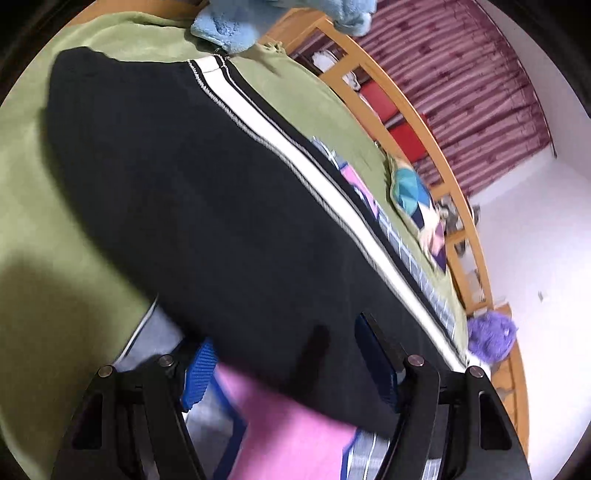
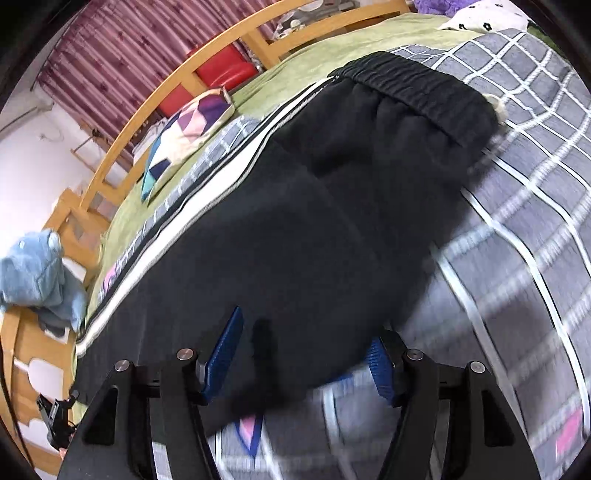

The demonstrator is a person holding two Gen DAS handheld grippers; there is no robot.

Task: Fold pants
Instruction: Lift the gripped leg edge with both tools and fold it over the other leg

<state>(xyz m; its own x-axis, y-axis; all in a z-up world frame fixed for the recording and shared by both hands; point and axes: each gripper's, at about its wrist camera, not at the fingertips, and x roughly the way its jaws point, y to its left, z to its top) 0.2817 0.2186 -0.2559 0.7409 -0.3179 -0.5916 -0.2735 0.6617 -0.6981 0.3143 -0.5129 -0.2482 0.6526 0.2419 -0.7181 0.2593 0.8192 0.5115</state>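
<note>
Lying flat (bed), black pants (image 2: pixel 314 221) between open fingers (image 2: pixel 225 350).

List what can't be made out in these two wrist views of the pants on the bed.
- Pants hem end: left wrist view, hidden under the blue towel.
- Near pants edge: both views, motion-blurred around the left gripper and right gripper.
- Shelf contents behind the bed frame: right wrist view, too small.
</note>
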